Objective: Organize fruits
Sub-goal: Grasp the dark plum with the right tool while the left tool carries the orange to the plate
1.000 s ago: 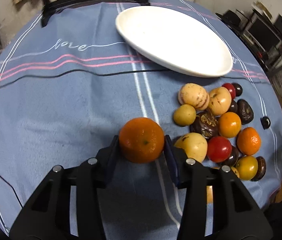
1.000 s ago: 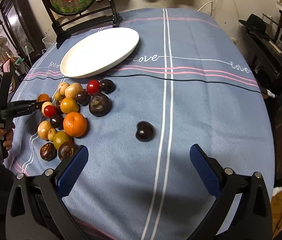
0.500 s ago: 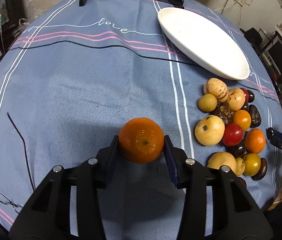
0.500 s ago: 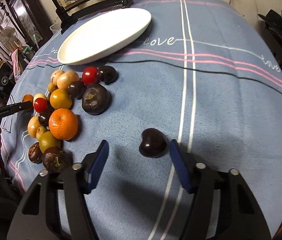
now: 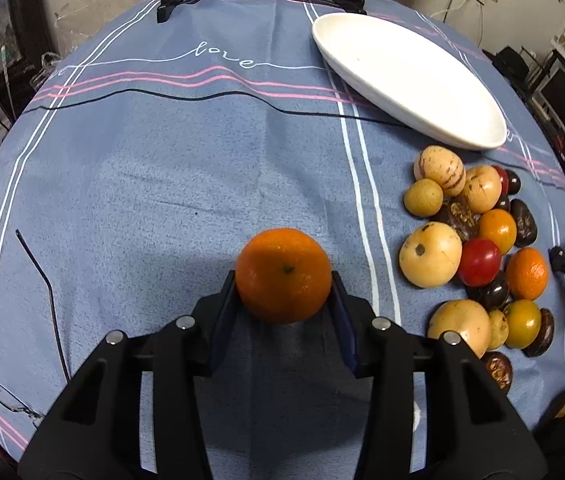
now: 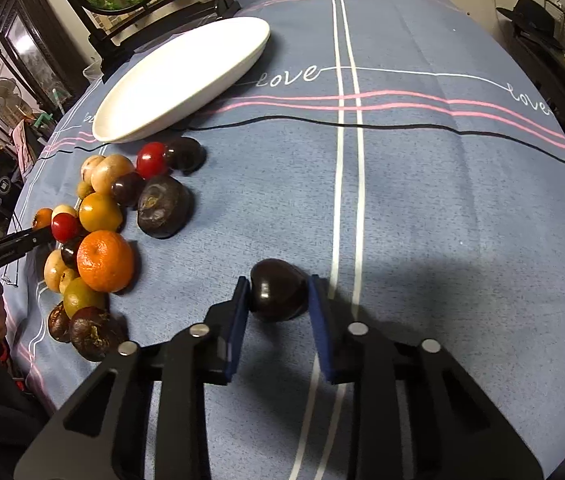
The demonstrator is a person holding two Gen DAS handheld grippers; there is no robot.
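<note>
My right gripper (image 6: pixel 278 300) had just closed its jaws on the lone dark fruit (image 6: pixel 279 295), low in the frame's centre. My left gripper (image 5: pixel 284 306) held an orange (image 5: pixel 283 275) clamped, while the white plate (image 5: pixel 406 80), upper right, lay empty, so sorting had barely begun.

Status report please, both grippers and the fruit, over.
Left gripper shut on an orange. Right gripper, jaws just closed, shut on a dark fruit. White plate empty, fruit pile beside it. Path to plate clear.
</note>
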